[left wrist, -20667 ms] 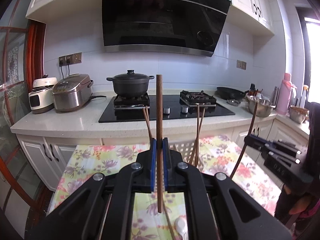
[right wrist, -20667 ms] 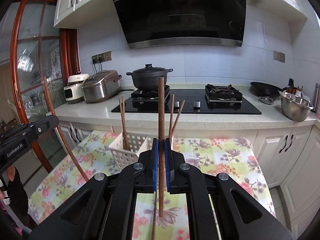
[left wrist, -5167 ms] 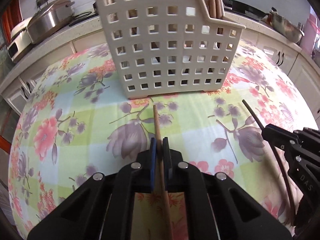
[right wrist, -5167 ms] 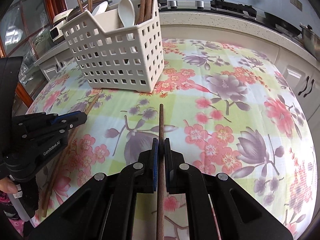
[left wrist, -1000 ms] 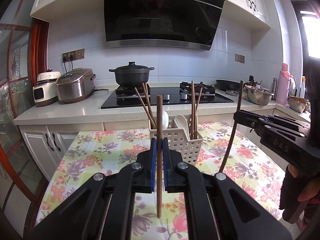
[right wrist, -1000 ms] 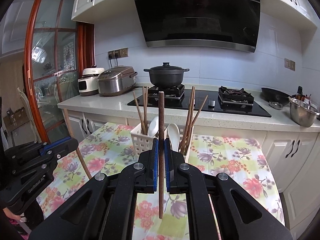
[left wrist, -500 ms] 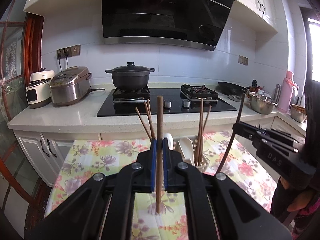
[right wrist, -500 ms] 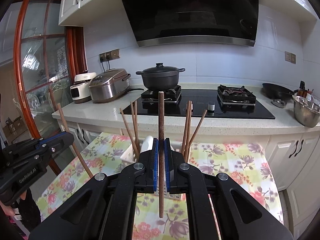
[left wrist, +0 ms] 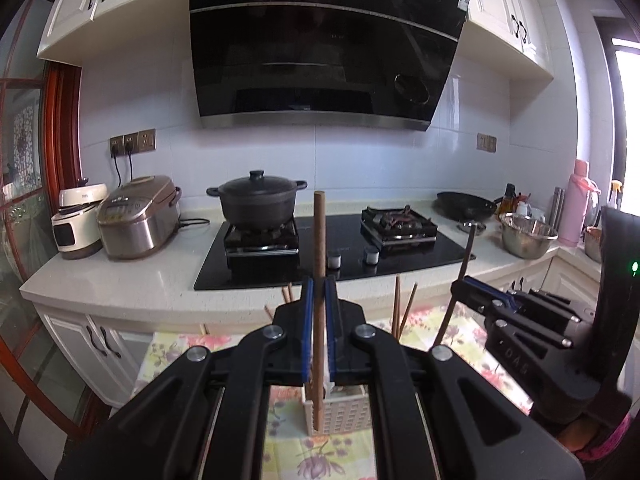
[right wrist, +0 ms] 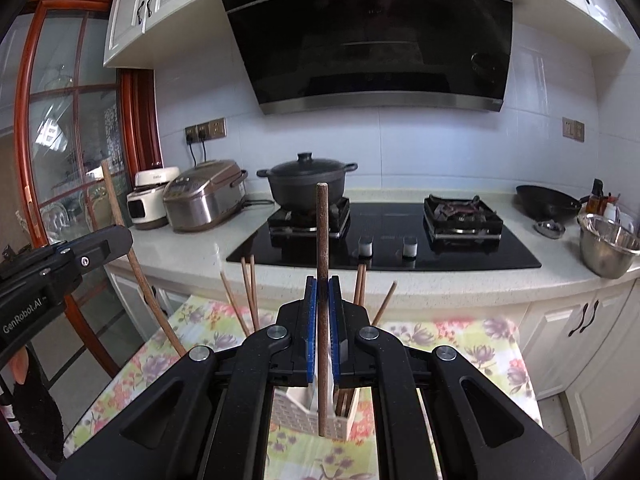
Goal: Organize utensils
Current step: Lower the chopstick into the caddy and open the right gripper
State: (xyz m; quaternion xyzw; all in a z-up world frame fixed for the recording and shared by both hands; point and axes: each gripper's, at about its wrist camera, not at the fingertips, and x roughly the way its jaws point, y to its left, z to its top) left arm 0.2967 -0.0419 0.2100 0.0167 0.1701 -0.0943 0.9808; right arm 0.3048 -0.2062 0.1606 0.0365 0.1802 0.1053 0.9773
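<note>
Gripping one brown wooden chopstick [left wrist: 319, 248] upright, left claw [left wrist: 319, 304] clenched on it between blue pads, stick end reaching up in front of the black hob [left wrist: 340, 246] and lower end hanging in front of the white perforated utensil basket [left wrist: 340, 414] below. Seen from the right wrist camera as a black claw [right wrist: 66, 254] at the left edge, its chopstick [right wrist: 136, 264] slanting down toward the flowered tablecloth [right wrist: 472, 340].

Gripping a second, darker chopstick [right wrist: 322, 240] the same way, right claw [right wrist: 322, 312] clenched on it, stick vertical, lower tip over the near rim of the basket [right wrist: 296, 412]. Seen from the left wrist camera as a black claw [left wrist: 466, 286] at the right, thin dark stick [left wrist: 460, 280] tilted through it, fingers [left wrist: 572, 434] of a hand just visible under its body.

Standing in the basket already: several chopsticks [right wrist: 248, 292] leaning left and others [right wrist: 362, 282] leaning right, tops poking above both claws. Basket resting on the table, partly hidden behind the claw bodies in both views.

Beyond the table: black lidded pot [left wrist: 258, 200] on the left burner, steel rice cooker [left wrist: 138, 216] and a white appliance [left wrist: 78, 220] just beside it, steel bowl [right wrist: 608, 246] at the right, dark range hood [left wrist: 324, 40] overhead.
</note>
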